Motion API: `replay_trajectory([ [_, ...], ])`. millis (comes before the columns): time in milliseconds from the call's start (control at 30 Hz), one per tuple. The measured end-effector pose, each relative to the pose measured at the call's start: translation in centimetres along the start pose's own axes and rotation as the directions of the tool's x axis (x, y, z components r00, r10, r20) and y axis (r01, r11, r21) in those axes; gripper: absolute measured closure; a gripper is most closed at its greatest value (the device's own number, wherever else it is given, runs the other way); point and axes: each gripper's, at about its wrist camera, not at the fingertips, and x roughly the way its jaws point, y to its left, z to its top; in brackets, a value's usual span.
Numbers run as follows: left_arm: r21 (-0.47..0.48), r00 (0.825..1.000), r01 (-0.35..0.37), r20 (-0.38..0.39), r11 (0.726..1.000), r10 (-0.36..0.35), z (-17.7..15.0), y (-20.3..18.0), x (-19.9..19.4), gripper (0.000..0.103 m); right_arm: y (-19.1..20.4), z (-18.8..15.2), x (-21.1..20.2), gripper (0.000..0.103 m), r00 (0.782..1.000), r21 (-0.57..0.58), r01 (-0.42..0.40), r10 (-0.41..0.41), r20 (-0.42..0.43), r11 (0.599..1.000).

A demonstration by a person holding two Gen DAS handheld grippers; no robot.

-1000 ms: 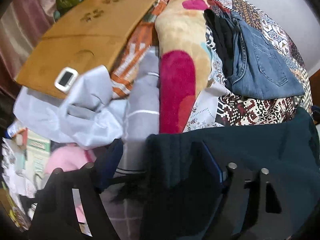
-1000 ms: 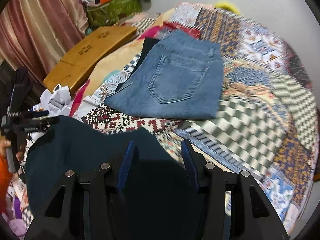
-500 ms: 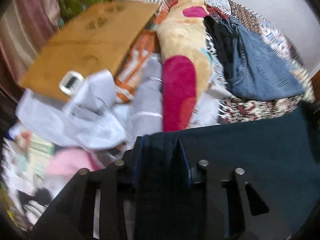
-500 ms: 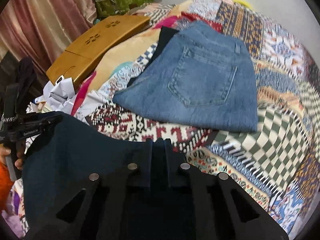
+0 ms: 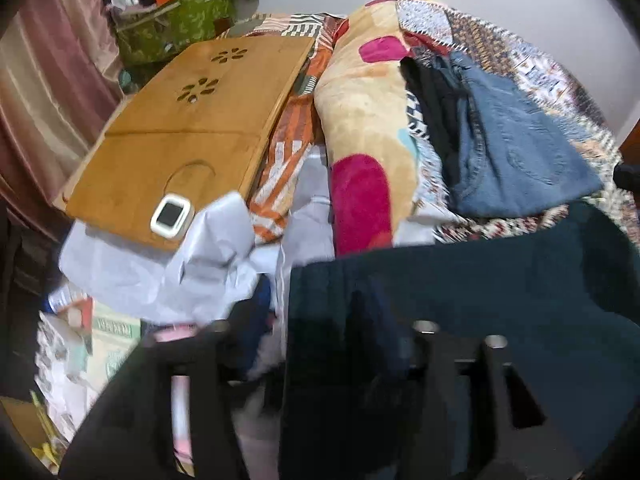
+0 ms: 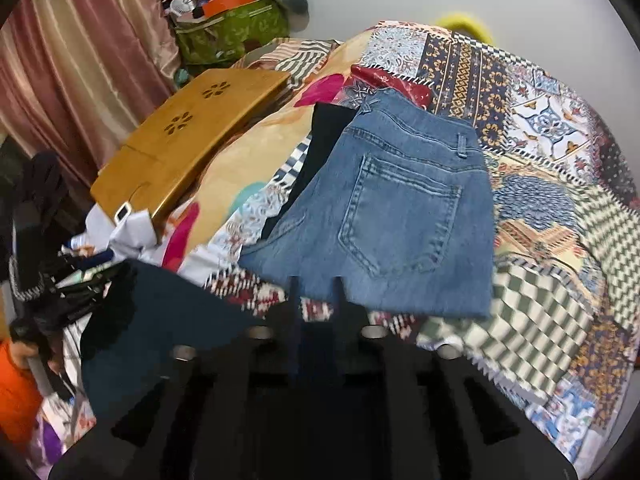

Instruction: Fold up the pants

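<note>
Dark navy pants (image 5: pixel 480 280) lie across the near edge of the patterned bedspread (image 6: pixel 540 152). My left gripper (image 5: pixel 320 316) is over their left edge and its jaws are opening. The cloth edge lies between the fingers and drapes over the right one, while the left finger stands clear of it. My right gripper (image 6: pixel 317 300) hovers at the pants' (image 6: pixel 160 320) right end, its jaws also opening, with bedspread showing between the tips. Beyond lie folded blue jeans (image 6: pixel 392 216) on a black garment (image 6: pixel 320 144).
A wooden lap desk (image 5: pixel 192 128) holding a small white device (image 5: pixel 172 216) lies at left beside a beige and pink blanket (image 5: pixel 360 120). Crumpled white cloth (image 5: pixel 168 272), papers and a green bag (image 6: pixel 232 32) crowd the left. A person's hand and orange sleeve (image 6: pixel 16 392) show far left.
Half a second ago both grippers were shut on the navy pants; now both stand apart again. Both views have lifted slightly, and the jeans sit closer in the right wrist view.
</note>
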Motion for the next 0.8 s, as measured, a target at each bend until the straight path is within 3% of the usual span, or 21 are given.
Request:
replay_trajectory([
  [33,-0.023,1.000,0.026,0.000,0.999,-0.026,-0.6,0.4,-0.6,0.039,0.3,-0.8,-0.9,0.062,1.000,-0.014,0.006,-0.006,0.006,1.000],
  [167,-0.091,0.993,0.109,-0.029,0.990,-0.113,-3.2,1.9,-2.8,0.039,0.5,-4.3,-3.8,0.059,1.000,-0.044,0.024,-0.024,-0.004,0.999],
  [367,-0.165,0.991,0.110,-0.063,0.980,-0.122,-7.1,3.2,-4.8,0.035,-0.5,-10.1,-6.9,0.057,0.997,-0.043,0.073,-0.074,-0.011,0.996],
  [433,-0.223,0.983,0.129,-0.097,0.966,-0.153,-8.4,3.4,-4.5,0.023,-1.0,-11.6,-7.5,0.057,0.996,-0.030,0.091,-0.092,-0.019,0.995],
  [567,-0.313,0.953,0.196,-0.162,0.929,-0.255,-10.5,2.4,-2.8,0.022,-2.1,-14.3,-8.5,0.057,0.993,0.020,0.116,-0.115,-0.019,0.993],
  [633,-0.331,0.942,0.226,-0.165,0.916,-0.292,-11.0,1.6,-2.3,0.030,-2.3,-15.2,-8.9,0.057,0.994,0.040,0.113,-0.112,-0.011,0.993],
  [667,-0.341,0.945,0.220,-0.160,0.914,-0.287,-11.1,1.1,-2.2,0.046,-2.3,-15.5,-9.2,0.057,0.994,0.046,0.112,-0.112,-0.008,0.993],
  [700,-0.348,0.955,0.189,-0.154,0.918,-0.255,-11.1,0.8,-2.2,0.057,-2.4,-15.9,-9.4,0.057,0.993,0.052,0.116,-0.116,-0.005,0.992],
  [800,-0.324,0.980,0.124,-0.109,0.938,-0.167,-10.6,0.2,-3.1,0.079,-2.3,-16.6,-9.8,0.057,0.993,0.049,0.121,-0.121,0.003,0.991],
])
